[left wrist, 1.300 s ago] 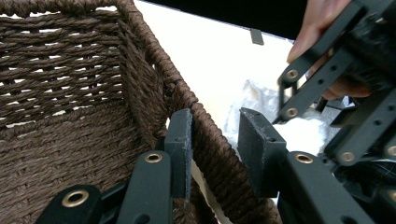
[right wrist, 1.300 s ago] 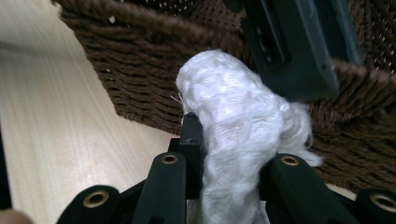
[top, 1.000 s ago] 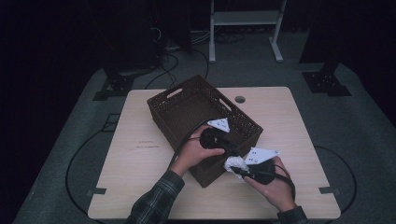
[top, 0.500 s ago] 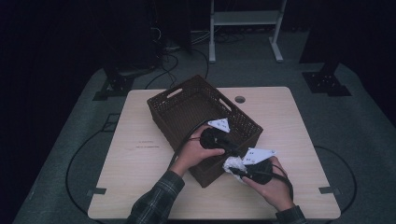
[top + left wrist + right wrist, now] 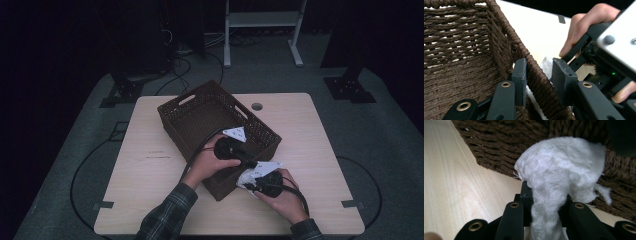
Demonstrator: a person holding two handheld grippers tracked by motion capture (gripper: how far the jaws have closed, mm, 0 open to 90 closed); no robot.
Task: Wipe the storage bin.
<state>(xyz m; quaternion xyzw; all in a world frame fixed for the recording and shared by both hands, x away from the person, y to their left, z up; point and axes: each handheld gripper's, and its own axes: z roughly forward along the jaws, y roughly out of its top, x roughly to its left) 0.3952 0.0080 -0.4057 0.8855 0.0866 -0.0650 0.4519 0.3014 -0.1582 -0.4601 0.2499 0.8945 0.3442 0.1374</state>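
The left gripper (image 5: 539,75) straddled the basket (image 5: 200,115) rim; the right gripper (image 5: 545,202), at the basket's 5 o'clock corner, pinched a white cloth (image 5: 564,172). The cloth risked snagging on the weave, or the basket sliding across the counter (image 5: 150,170).

**White Cloth Pinched Beside the Woven Basket**

The white cloth (image 5: 559,182) was a soft, crumpled wad with a knitted, fuzzy texture and a few loose threads at its edges. Its lower part was squeezed into a narrow neck, and the rest bulged out above in a rounded lump. It sat just outside the near corner of the dark brown woven basket (image 5: 200,117), close against the wall. The basket was rectangular, of twisted cord, with handle slots in its end walls, and stood upright and askew on the light wooden table (image 5: 150,165).
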